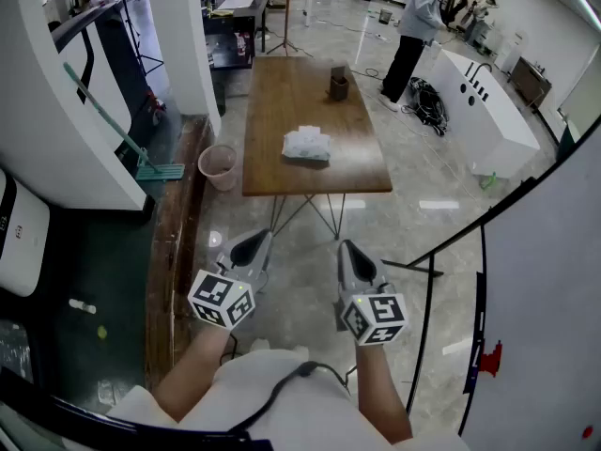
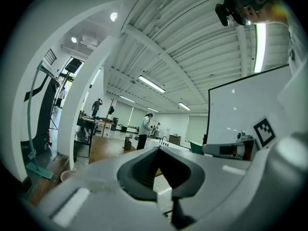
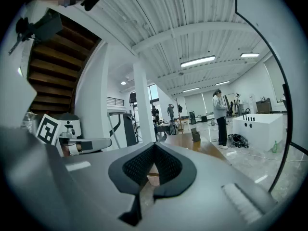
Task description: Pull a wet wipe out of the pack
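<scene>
The white wet wipe pack (image 1: 307, 145) lies on the near half of a long brown wooden table (image 1: 282, 101). My left gripper (image 1: 255, 243) and right gripper (image 1: 348, 250) hang side by side over the floor, short of the table's near edge, both pointing toward it. Each is shut with nothing between its jaws. In the left gripper view the left gripper (image 2: 159, 151) shows its jaws meeting at the tips, and in the right gripper view the right gripper (image 3: 153, 148) shows the same. The pack is hidden behind the jaws in both gripper views.
A small dark box (image 1: 338, 85) stands on the far part of the table. A pink bin (image 1: 219, 165) sits at the table's left corner, near a white pillar (image 1: 183, 36) and a green mop (image 1: 127, 144). A person (image 1: 413, 26) stands beyond a white unit (image 1: 479, 101). A whiteboard (image 1: 545, 299) stands on the right.
</scene>
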Motion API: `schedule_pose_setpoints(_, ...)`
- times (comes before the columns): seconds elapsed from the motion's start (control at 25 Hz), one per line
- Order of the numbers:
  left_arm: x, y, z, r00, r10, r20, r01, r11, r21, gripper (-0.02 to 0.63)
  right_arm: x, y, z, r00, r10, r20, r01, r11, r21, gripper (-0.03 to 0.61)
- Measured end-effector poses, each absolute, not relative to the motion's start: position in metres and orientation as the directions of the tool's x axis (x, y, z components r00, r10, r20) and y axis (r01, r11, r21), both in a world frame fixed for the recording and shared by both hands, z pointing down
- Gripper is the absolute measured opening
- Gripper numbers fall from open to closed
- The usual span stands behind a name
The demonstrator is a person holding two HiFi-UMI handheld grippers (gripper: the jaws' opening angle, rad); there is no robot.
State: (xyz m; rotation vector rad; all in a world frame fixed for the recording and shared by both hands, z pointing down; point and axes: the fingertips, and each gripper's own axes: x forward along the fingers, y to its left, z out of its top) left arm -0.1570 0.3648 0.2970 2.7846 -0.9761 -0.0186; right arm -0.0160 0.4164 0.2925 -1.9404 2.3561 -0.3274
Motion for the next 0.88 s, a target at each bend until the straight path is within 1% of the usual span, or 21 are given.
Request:
schedule_pose_setpoints(0.4, -0.141, 0.369, 0.291, 0.786, -0.617, 0.037, -0.614, -0.774, 0.154, 0.005, -0.008, 0.415, 0.295, -0.221, -0.971, 0.088, -0.958, 0.200, -0.206, 0.008)
schedule_pose_setpoints(0.68, -0.130, 0.376, 0.294, 0.805, -0.592, 0.041, -0.588, -0.786, 0.193, 0.003, -0.007, 0.418, 0.303, -0.306, -0.947, 0.097, -0.931, 0.276, -0.239, 0.008)
schedule_pose_setpoints(0.88, -0.119, 0.381, 0.302, 0.798, -0.598, 0.065, -0.599, -0.779, 0.186, 0.003, 0.003, 0.425, 0.310, -0.329, -0.938, 0.105, -0.920, 0.293, -0.261, 0.008)
